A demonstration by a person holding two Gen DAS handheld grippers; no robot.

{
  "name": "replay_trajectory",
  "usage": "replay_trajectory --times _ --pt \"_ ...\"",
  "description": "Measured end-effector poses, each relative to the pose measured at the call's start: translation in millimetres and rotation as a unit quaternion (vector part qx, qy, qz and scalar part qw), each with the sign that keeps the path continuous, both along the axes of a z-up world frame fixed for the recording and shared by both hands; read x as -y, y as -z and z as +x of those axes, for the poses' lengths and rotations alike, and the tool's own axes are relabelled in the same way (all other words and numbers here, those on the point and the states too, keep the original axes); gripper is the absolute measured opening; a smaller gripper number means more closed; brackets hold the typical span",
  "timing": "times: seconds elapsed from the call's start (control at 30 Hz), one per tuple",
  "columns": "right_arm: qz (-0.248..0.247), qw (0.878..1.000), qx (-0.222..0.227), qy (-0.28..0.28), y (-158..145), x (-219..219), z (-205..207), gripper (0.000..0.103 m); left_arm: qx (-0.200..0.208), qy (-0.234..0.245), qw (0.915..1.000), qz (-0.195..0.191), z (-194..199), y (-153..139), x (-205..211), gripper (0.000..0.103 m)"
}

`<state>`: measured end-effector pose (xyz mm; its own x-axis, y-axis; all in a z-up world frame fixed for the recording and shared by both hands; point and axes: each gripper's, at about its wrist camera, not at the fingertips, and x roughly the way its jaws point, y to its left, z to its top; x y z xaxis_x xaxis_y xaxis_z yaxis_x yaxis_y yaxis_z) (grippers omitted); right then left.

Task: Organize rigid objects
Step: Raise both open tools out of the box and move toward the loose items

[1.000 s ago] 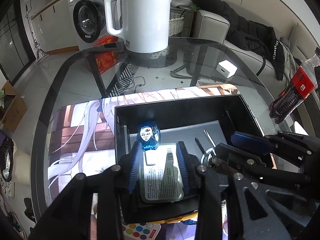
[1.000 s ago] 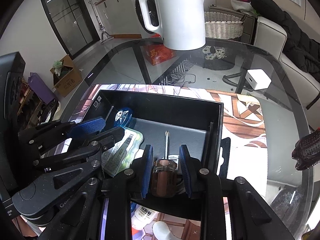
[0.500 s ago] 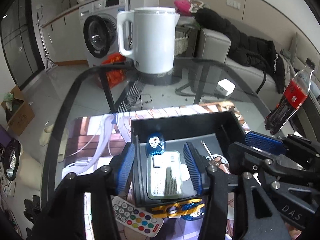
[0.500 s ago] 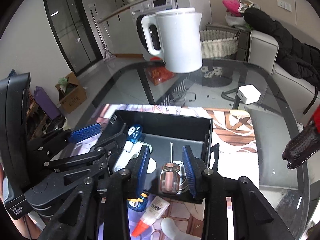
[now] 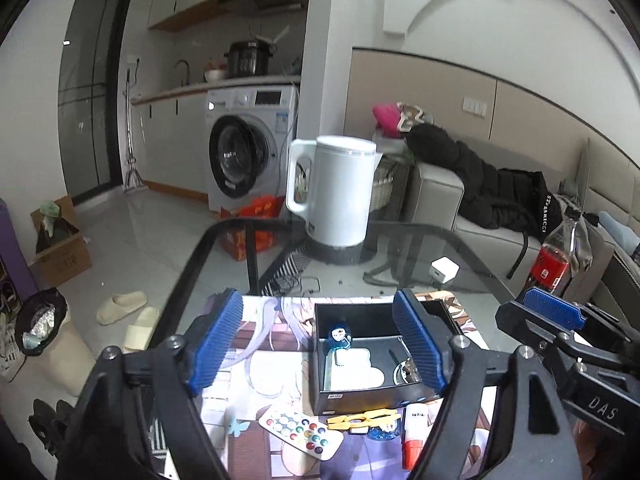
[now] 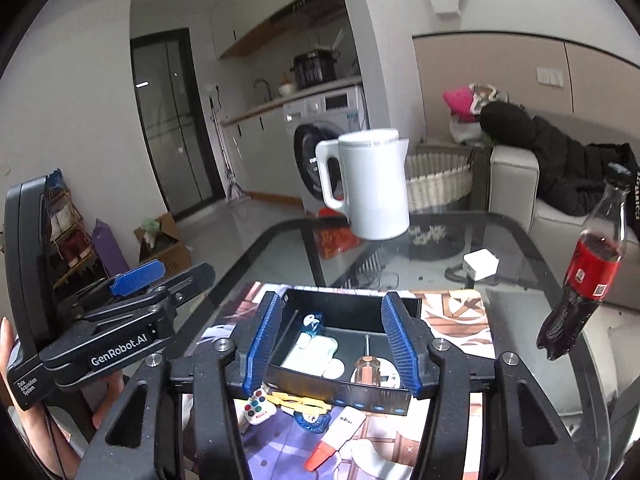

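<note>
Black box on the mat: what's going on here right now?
A person holds two grippers above the black box. The left gripper and right gripper are both empty, their jaws having just been opening. The screwdriver and white package lie in the box. A remote, yellow clip and glue tube lie loose on the mat.

One box [image 5: 360, 394]; one screwdriver [image 6: 365, 364]; one remote [image 5: 301, 434]; one kettle [image 5: 340, 196]; one cola bottle [image 6: 588, 268]; one white adapter [image 6: 480, 265]; two slippers [image 5: 122, 302]; two grippers [image 5: 316, 344].
</note>
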<state>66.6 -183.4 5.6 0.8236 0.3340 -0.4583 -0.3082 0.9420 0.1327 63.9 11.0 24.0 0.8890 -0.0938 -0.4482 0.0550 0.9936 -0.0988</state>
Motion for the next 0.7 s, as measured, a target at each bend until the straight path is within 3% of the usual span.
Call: replay_trajectory --times 0.13,0.27,0.5,0.7 --pt "-0.008 1.0 0.028 -0.005 -1.5 -1.1 -18.5 0.072 0.022 -0.024 0.9993 0.016 -16.4 -2.3 -7.5 0.088" --pt "-0.015 1.0 0.015 -0.018 4.2 -5.5 -21.9 0.072 0.016 -0.04 0.9988 0.021 -20.4 3.6 -13.1 0.09" --pt "-0.03 0.999 -0.033 -0.024 22.9 -17.4 -11.7 0.074 -0.065 -0.041 0.997 0.008 -3.4 29.8 -21.5 0.091" --pt "-0.036 0.993 -0.11 -0.018 52.1 -16.7 10.1 0.074 -0.148 -0.043 0.9881 -0.005 19.7 62.0 -22.7 0.091"
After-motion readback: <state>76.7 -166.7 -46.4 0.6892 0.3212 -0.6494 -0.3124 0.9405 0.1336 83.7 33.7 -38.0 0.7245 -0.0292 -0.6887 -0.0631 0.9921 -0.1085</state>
